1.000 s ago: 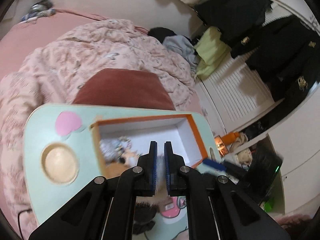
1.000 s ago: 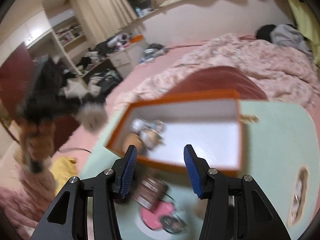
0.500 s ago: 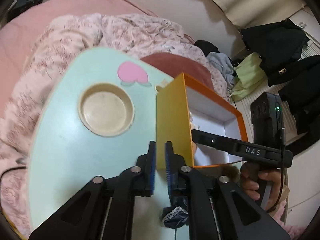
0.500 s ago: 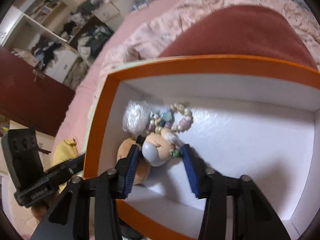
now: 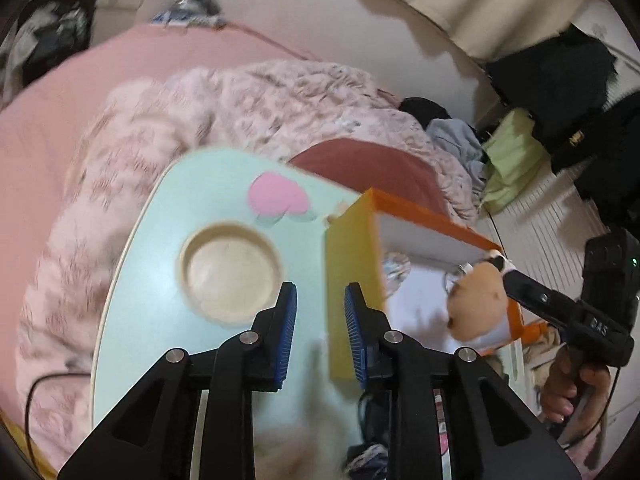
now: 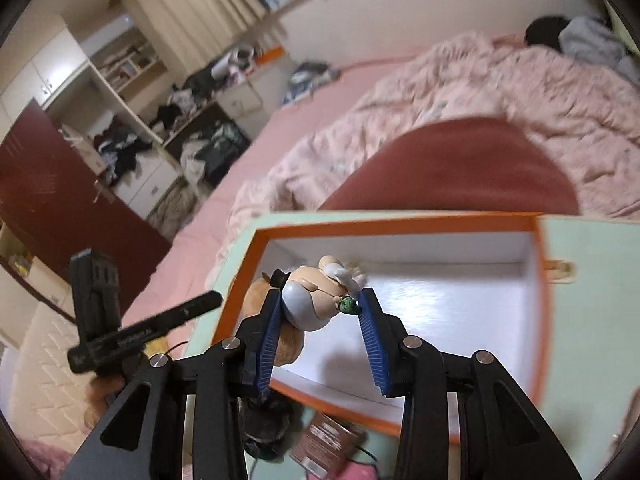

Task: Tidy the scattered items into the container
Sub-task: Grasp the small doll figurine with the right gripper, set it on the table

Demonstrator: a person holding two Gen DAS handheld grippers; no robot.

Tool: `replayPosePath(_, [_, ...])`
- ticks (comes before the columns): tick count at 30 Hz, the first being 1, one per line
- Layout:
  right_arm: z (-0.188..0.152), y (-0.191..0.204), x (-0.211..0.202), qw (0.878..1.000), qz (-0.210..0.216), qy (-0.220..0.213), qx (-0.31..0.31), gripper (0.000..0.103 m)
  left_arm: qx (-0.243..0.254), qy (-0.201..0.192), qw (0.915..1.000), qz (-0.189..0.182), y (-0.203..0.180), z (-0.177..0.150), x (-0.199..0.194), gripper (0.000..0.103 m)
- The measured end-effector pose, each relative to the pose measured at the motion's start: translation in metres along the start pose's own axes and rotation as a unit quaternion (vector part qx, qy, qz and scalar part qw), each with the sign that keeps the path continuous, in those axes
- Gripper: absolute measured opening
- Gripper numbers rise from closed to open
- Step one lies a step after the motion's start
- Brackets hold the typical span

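An orange box [image 6: 536, 240] with a white inside stands on the mint table [image 5: 152, 248]; it also shows in the left wrist view [image 5: 352, 248]. My right gripper [image 6: 320, 312] is shut on a tan plush toy [image 6: 308, 304] and holds it above the box's left end; the toy also shows in the left wrist view [image 5: 476, 300]. My left gripper [image 5: 320, 312] is open and empty, beside the box's yellow outer wall. A crinkly wrapped item [image 5: 394, 268] lies in the box.
A round wooden recess [image 5: 230, 272] and a pink heart print [image 5: 278, 198] mark the table. A small brown packet [image 6: 324, 444] and dark items [image 5: 366, 456] lie at the table's near edge. A pink quilt [image 5: 240, 112] and maroon cushion [image 6: 460, 168] lie behind.
My right gripper has closed on the plush toy and lifted it out of the box. My left gripper has opened and drawn back slightly from the box wall.
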State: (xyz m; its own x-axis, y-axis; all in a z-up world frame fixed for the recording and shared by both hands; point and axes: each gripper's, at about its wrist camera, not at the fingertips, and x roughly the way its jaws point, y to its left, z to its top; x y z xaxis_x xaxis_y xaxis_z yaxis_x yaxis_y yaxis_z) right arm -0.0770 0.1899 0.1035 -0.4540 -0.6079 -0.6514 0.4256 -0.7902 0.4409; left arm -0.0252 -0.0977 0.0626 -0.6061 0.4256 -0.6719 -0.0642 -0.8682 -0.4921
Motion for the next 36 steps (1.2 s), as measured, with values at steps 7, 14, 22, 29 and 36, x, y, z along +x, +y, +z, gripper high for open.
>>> replayPosePath(7, [-0.004,-0.015,-0.007,1.000,-0.006,-0.014,0.025,0.038,0.083,0.058,0.9921,-0.074,-0.073,0.007,0.029,0.063])
replayPosePath(14, [-0.012,-0.037,-0.013,0.996,0.055,-0.024,0.073,0.038,0.063,0.127,0.9834,-0.113,-0.097,-0.004,0.070,0.064])
replayPosePath(22, [-0.015,-0.043,-0.045,0.994,0.046,-0.068,0.073,0.038,0.080,0.131,0.9819,-0.112,-0.095,-0.007,0.076,0.015])
replayPosePath(29, [-0.034,-0.027,-0.102,0.995,0.070,-0.065,0.005,0.038,0.090,0.185,0.9762,-0.069,-0.091,-0.002,0.085,0.053])
replayPosePath(36, [-0.082,-0.026,-0.065,0.999,0.025,0.020,0.013,0.038,0.138,0.242,0.9603,-0.017,-0.106,-0.011,0.096,0.063])
